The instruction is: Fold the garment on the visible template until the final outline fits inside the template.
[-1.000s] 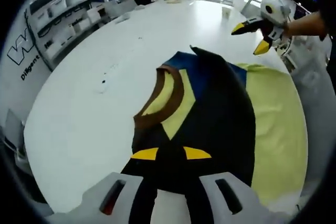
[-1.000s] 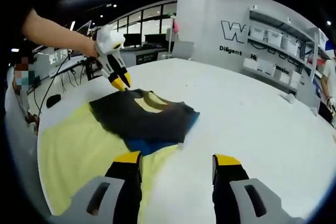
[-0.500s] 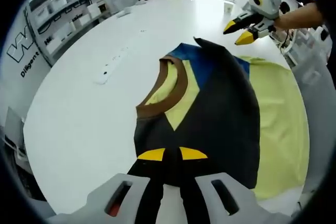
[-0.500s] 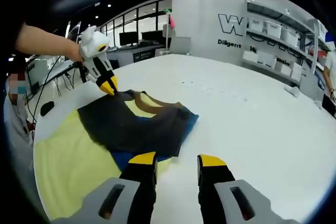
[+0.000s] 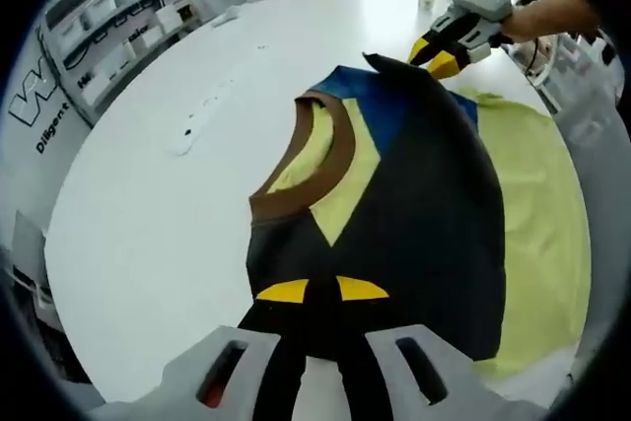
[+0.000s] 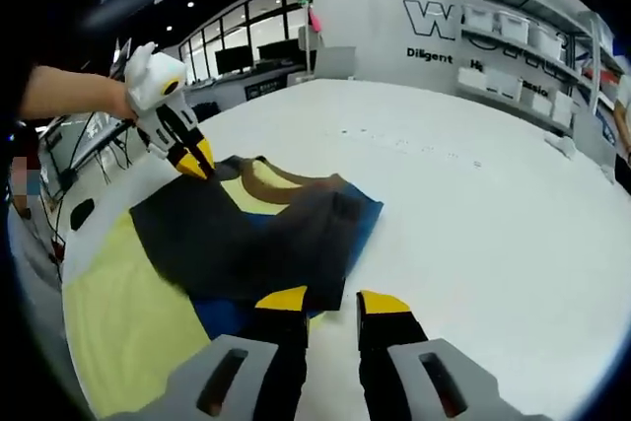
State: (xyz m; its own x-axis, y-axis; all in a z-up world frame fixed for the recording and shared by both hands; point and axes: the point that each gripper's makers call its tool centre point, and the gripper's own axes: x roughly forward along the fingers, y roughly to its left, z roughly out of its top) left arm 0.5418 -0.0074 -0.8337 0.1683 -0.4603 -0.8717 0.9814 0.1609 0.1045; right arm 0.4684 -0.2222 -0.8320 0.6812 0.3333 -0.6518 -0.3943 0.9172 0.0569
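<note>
White table [image 5: 148,214] underlies both grippers, wide, smooth. Left gripper [image 5: 320,290] clenched on near edge of dark garment [image 5: 414,224]; brown collar [image 5: 330,170] just ahead, blue panel beyond. Garment lies on yellow template [image 5: 537,194], which spreads to right of jaws. Right gripper [image 6: 323,300] nearly closed at garment's blue edge; grip on cloth cannot be told. Far: wall with shelves, bins, large "W", "Diligent" lettering [image 6: 432,54]; person at table's far end.

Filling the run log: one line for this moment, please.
left claw: shut on dark blue-and-yellow fabric garment | right claw: nearly closed at garment edge | pale yellow template: partly covered
</note>
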